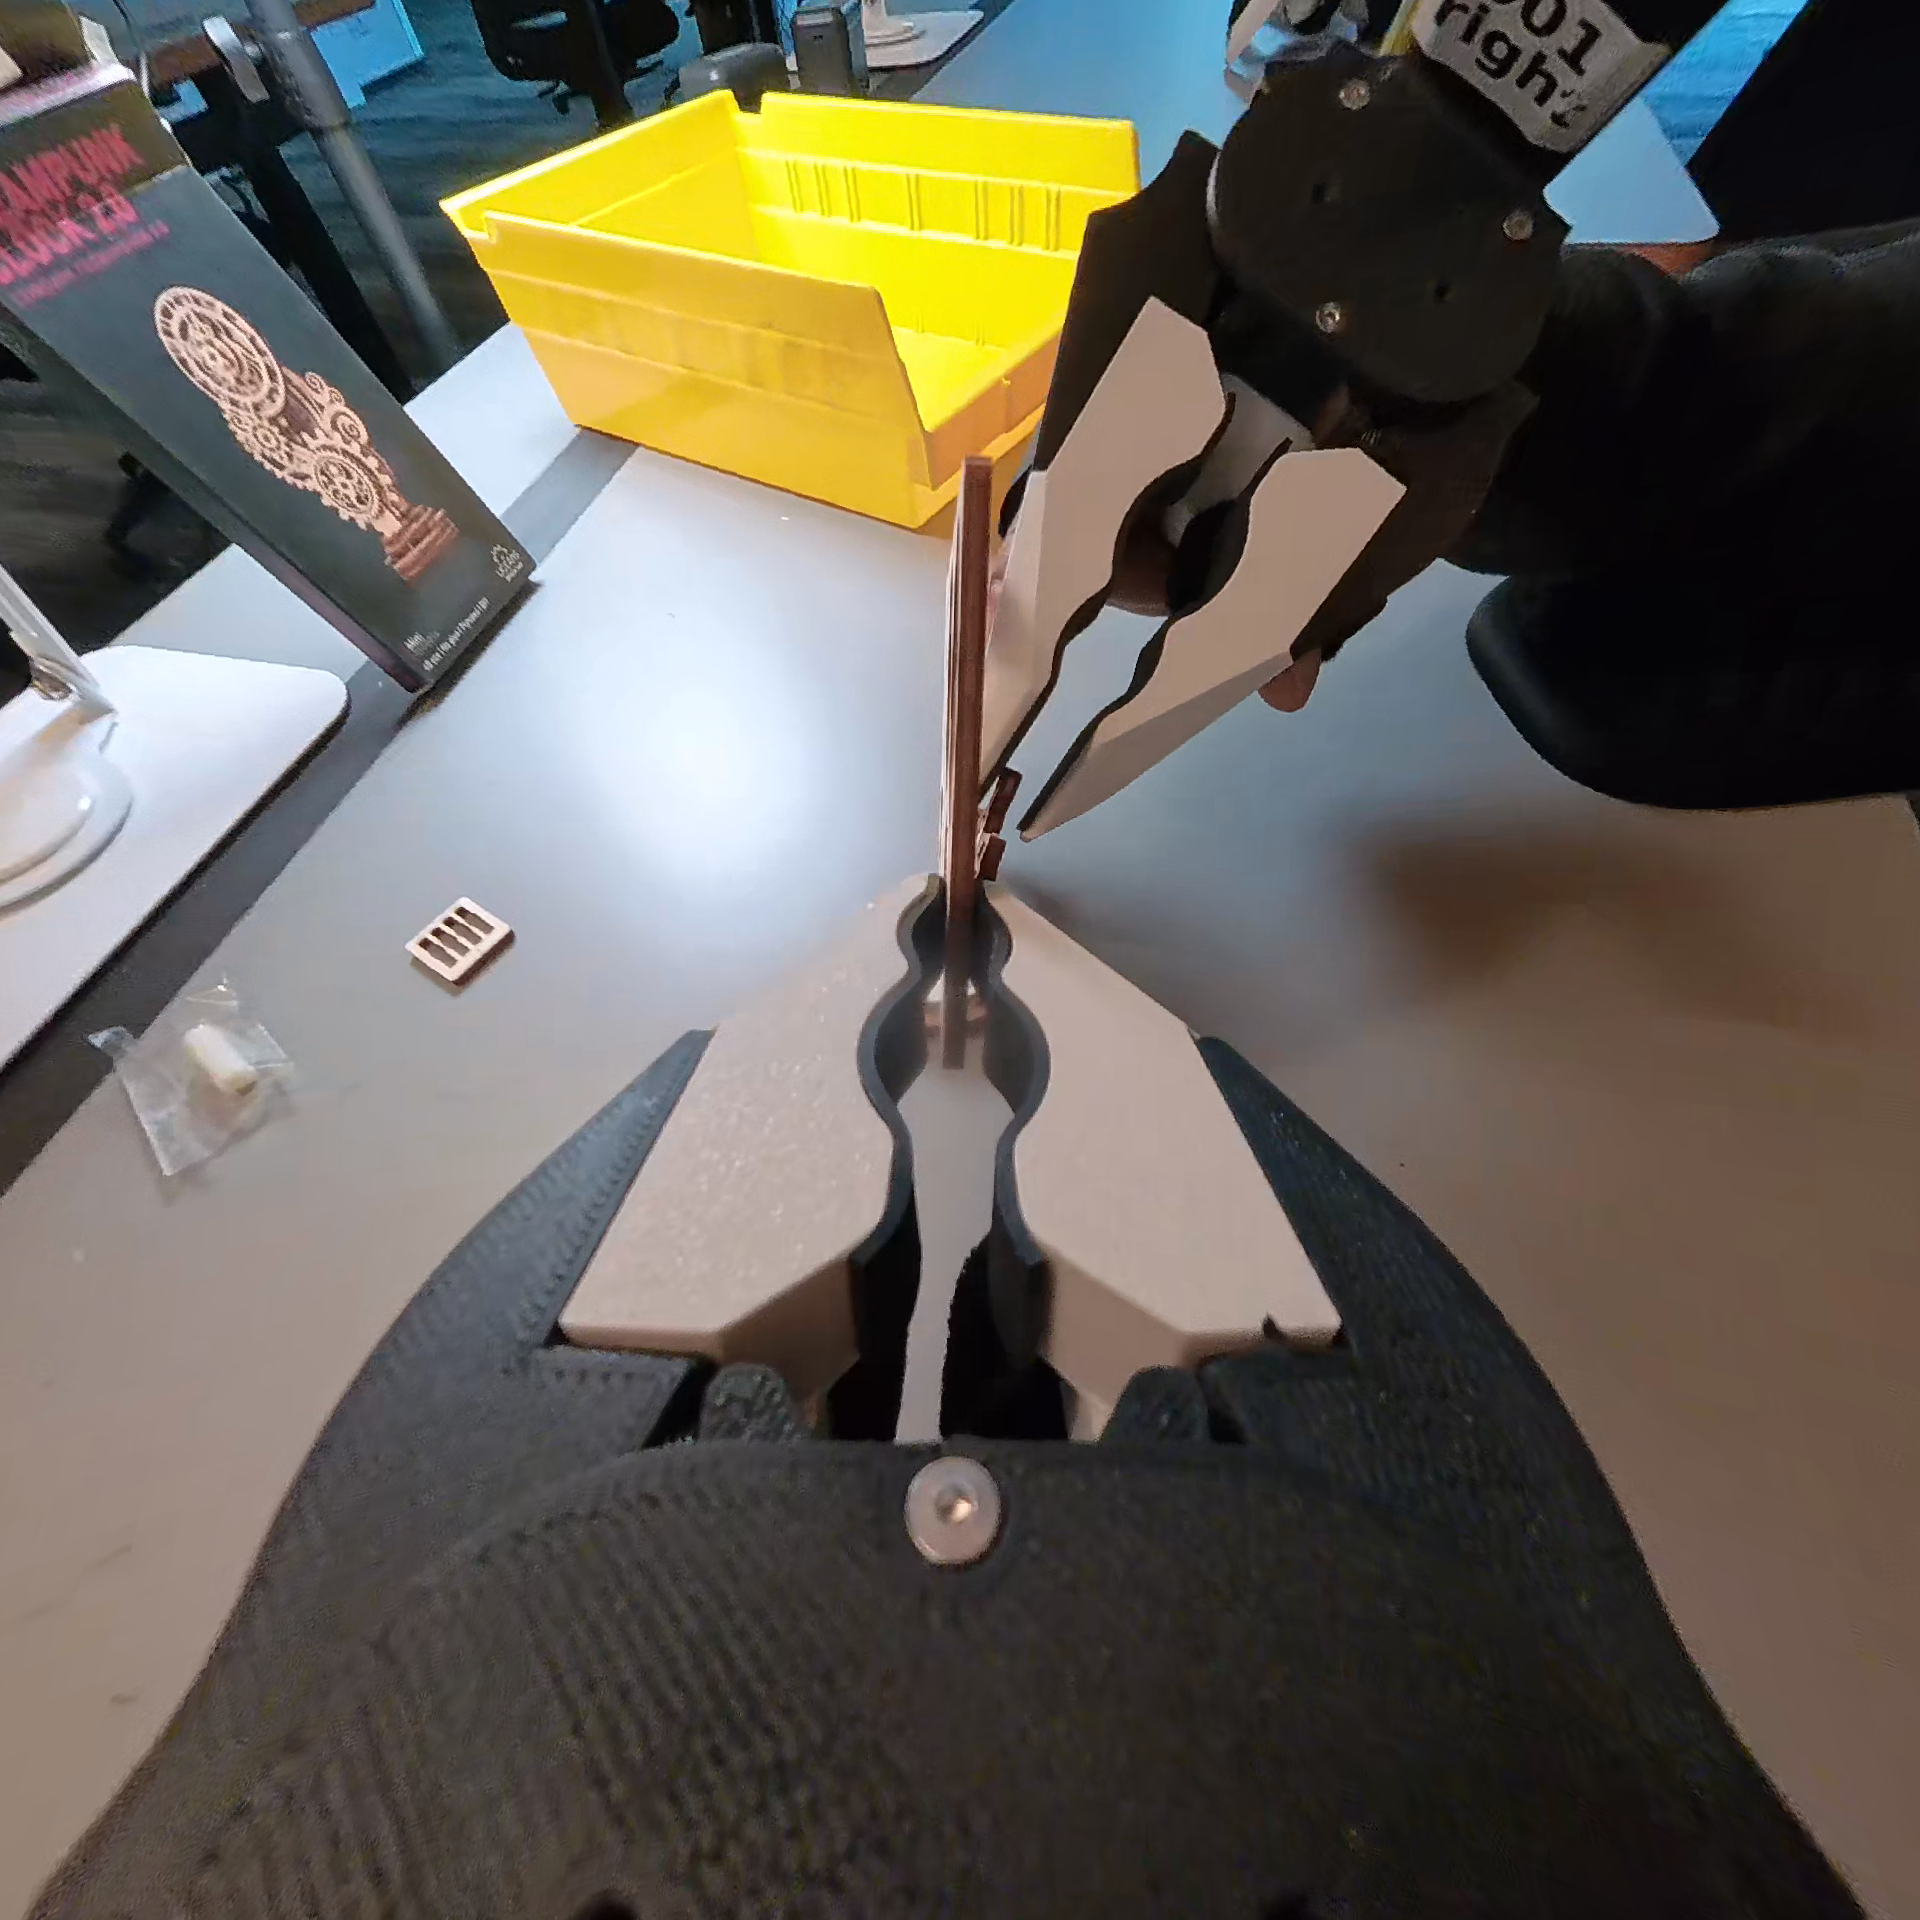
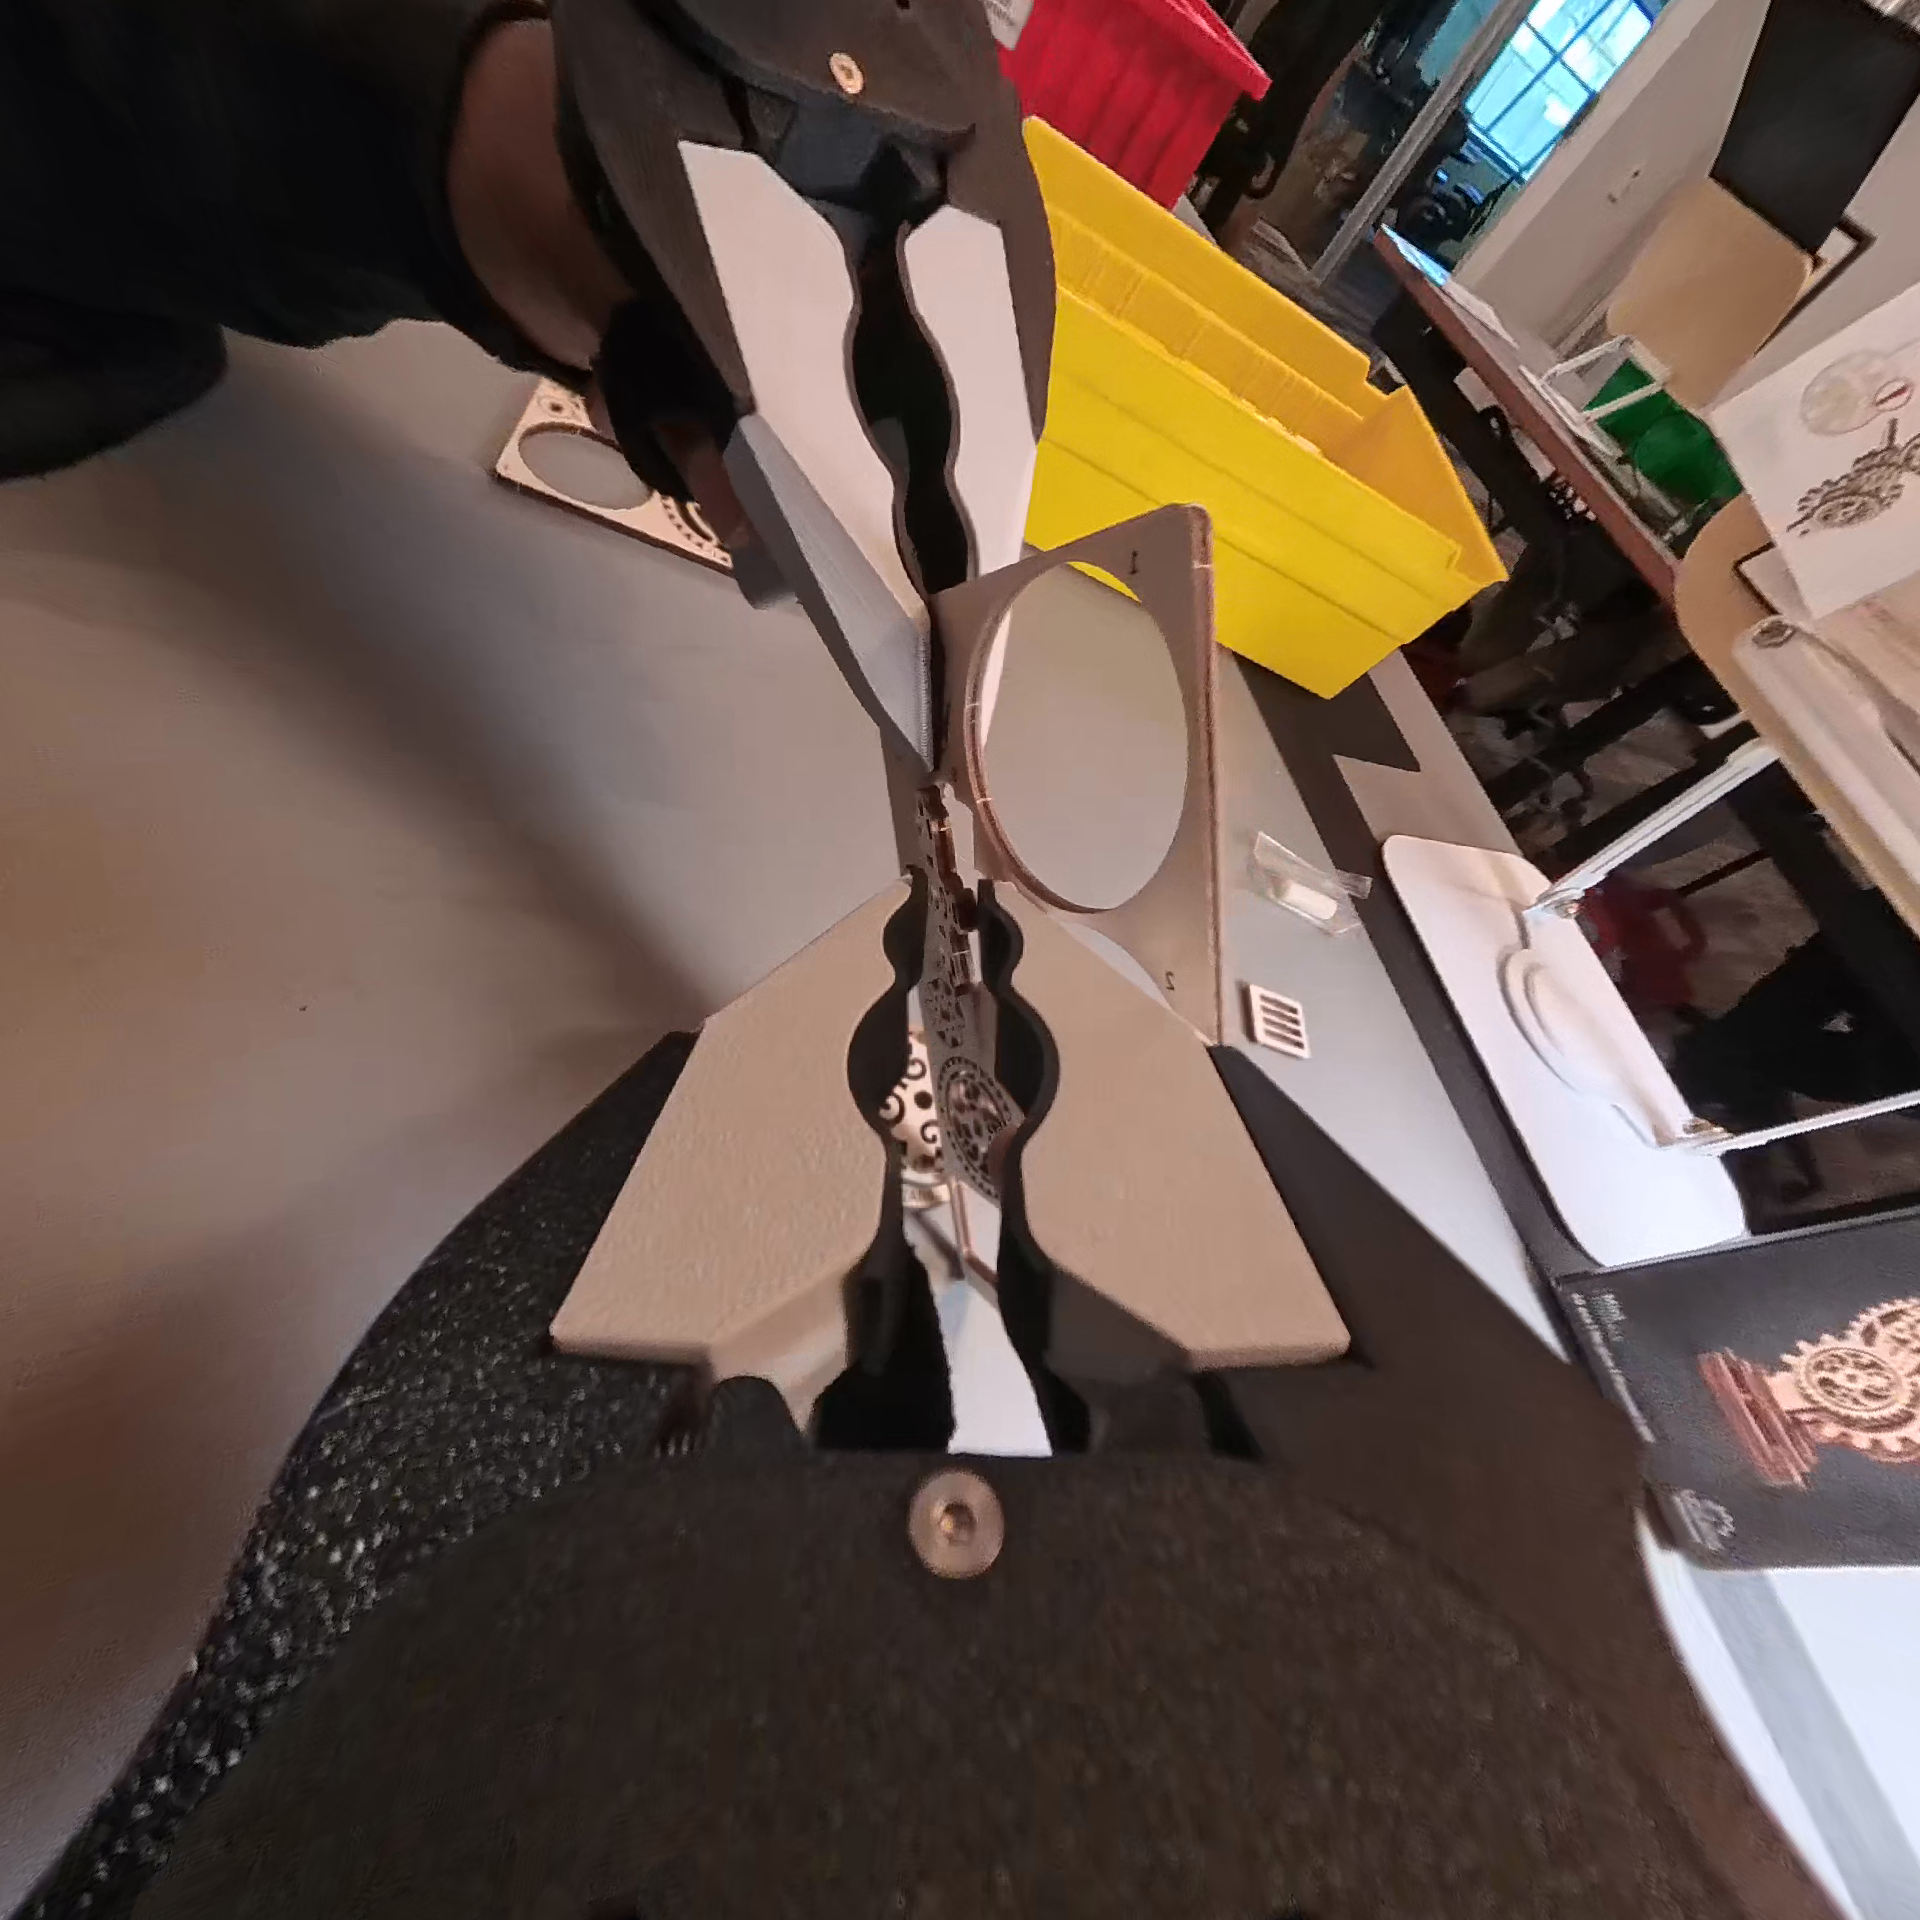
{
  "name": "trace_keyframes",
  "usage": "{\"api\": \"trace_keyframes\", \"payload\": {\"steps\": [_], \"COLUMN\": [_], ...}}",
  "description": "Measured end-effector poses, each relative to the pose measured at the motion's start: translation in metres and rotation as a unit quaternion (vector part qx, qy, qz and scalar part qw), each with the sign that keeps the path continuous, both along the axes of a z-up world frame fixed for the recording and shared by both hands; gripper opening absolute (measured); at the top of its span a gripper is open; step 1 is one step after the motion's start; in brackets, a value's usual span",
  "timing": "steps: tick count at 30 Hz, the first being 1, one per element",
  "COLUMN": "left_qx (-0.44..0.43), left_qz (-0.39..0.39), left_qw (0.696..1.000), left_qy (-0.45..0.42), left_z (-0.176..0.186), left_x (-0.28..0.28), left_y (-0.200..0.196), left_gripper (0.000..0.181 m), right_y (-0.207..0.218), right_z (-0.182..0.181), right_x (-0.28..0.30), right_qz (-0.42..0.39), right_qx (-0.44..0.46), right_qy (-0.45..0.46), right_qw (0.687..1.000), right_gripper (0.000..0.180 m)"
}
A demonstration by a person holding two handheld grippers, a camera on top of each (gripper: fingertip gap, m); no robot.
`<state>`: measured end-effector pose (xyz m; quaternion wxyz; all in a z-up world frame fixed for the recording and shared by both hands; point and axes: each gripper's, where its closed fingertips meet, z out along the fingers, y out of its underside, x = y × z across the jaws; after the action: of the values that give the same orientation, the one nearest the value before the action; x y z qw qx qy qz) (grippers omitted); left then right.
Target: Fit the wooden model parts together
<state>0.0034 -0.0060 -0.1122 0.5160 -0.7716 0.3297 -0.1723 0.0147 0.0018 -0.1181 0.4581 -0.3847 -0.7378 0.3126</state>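
Yellow bin (image 1: 790, 301) at table (image 1: 1351, 1039) far edge, kit box (image 1: 260, 416) left. Your left gripper (image 1: 961, 904) clamps the wooden panel (image 1: 971, 665) upright; right gripper (image 2: 951, 904) pinches the small gear piece (image 2: 951, 987) against it. Joint looks unseated. Slotted piece (image 1: 459, 942) waits untouched.

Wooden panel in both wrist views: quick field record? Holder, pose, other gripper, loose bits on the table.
holder: left gripper, shut on the round-hole panel
pose: upright, edge-on in the left wrist view
right gripper: shut on the ornate gear part, against the panel's edge
joint: cannot tell if seated
loose on table: slotted piece, clear bag
behind: yellow bin
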Motion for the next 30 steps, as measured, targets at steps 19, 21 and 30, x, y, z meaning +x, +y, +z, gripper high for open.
{"api": "trace_keyframes", "payload": {"steps": [19,21,30], "left_qx": [0.146,0.145,0.108], "left_qz": [-0.011,-0.009,0.027], "left_qw": [0.986,0.986,0.992], "left_qy": [0.084,0.084,0.055], "left_z": [0.044,0.045,0.042], "left_x": [0.008,0.009,0.006], "left_y": [0.001,0.002,0.009], "left_gripper": [0.002,0.002,0.003], "right_y": [0.003,0.002,0.008], "right_z": [0.038,0.039,0.037], "right_x": [0.006,0.007,0.006], "right_qz": [-0.004,0.003,-0.029], "right_qx": [0.111,0.095,0.119], "right_qy": [0.038,0.036,0.03], "right_qw": [0.993,0.995,0.992], "right_gripper": [0.001,0.001,0.001]}}
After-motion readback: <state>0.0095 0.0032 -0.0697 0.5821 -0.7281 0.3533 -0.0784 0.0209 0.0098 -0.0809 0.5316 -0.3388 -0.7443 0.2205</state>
